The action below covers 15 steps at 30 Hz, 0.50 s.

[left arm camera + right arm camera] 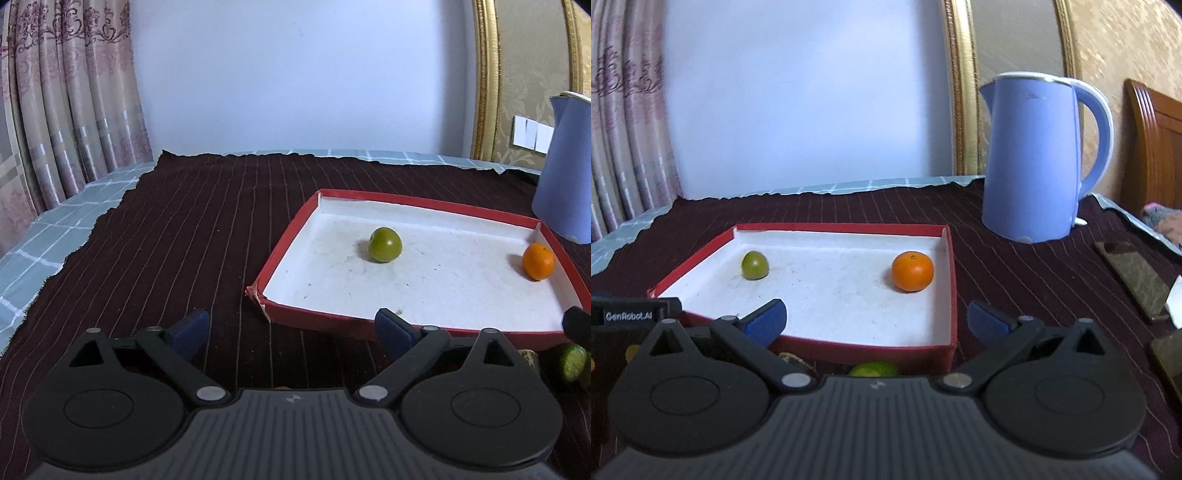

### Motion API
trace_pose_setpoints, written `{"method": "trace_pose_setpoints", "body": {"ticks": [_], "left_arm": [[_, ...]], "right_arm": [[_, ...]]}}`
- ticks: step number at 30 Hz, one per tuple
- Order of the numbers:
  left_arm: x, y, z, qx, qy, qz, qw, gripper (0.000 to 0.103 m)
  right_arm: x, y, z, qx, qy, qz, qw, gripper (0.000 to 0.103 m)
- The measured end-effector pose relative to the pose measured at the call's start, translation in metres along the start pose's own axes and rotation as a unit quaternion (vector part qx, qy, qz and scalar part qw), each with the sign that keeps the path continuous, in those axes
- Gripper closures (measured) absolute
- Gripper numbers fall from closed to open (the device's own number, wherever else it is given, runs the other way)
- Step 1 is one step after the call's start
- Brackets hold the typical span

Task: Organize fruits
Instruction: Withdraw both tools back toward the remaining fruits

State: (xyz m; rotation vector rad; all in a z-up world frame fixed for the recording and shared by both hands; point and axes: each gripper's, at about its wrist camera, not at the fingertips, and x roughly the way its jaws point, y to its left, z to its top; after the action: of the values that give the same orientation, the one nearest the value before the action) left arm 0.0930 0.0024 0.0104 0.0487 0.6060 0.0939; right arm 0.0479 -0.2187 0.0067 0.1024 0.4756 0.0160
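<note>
A dark maroon cloth (184,229) with thin pale stripes covers a surface, and under it a light checked sheet (44,236) shows at the left and far edges. Behind is a plain pale wall, with patterned curtains (66,96) at the left and a gold frame (484,74) at the right.

On the cloth lies a shallow red box (295,225) with a white inside. In it are two fruits, well apart: a green fruit (385,244) towards the far left part, and an orange (538,261) close to the right wall of the box. A second green fruit (873,369) lies on the cloth outside the box, just beside its near wall, partly hidden behind the body of the right gripper. In the left wrist view this same fruit shows at the right edge.

A blue kettle (1034,155) stands upright on the cloth, to the far right of the box. At the right edge of the right wrist view lie some flat dark objects (1134,280), too unclear to name.

The left gripper (291,328) hovers near the left near corner of the box, its blue-tipped jaws spread wide, holding nothing. The right gripper (877,317) is over the near wall of the box, its jaws also wide apart and empty.
</note>
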Motion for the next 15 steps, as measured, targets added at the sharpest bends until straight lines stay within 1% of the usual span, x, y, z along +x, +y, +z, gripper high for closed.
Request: {"method": "trace_pose_setpoints", "body": {"ticks": [3, 8, 11, 13, 15], "left_arm": [[-0.004, 0.000, -0.002, 0.004, -0.002, 0.000, 1.0000, 0.006], [-0.010, 0.003, -0.008, 0.005, -0.004, -0.003, 1.0000, 0.006], [-0.016, 0.007, -0.012, 0.004, -0.010, -0.006, 0.9999, 0.006], [-0.021, 0.012, -0.016, 0.004, -0.015, -0.013, 0.9998, 0.006], [-0.024, 0.018, -0.018, 0.001, -0.017, -0.023, 0.9996, 0.006]], "right_arm": [[-0.003, 0.002, -0.003, -0.007, 0.001, 0.013, 1.000, 0.000], [-0.006, 0.008, -0.010, -0.033, 0.002, -0.003, 0.999, 0.000], [-0.009, 0.005, -0.013, -0.032, -0.001, -0.003, 0.999, 0.000], [-0.012, 0.002, -0.014, -0.028, -0.003, 0.004, 1.000, 0.000], [-0.016, 0.001, -0.015, -0.029, -0.008, 0.001, 1.000, 0.000]]}}
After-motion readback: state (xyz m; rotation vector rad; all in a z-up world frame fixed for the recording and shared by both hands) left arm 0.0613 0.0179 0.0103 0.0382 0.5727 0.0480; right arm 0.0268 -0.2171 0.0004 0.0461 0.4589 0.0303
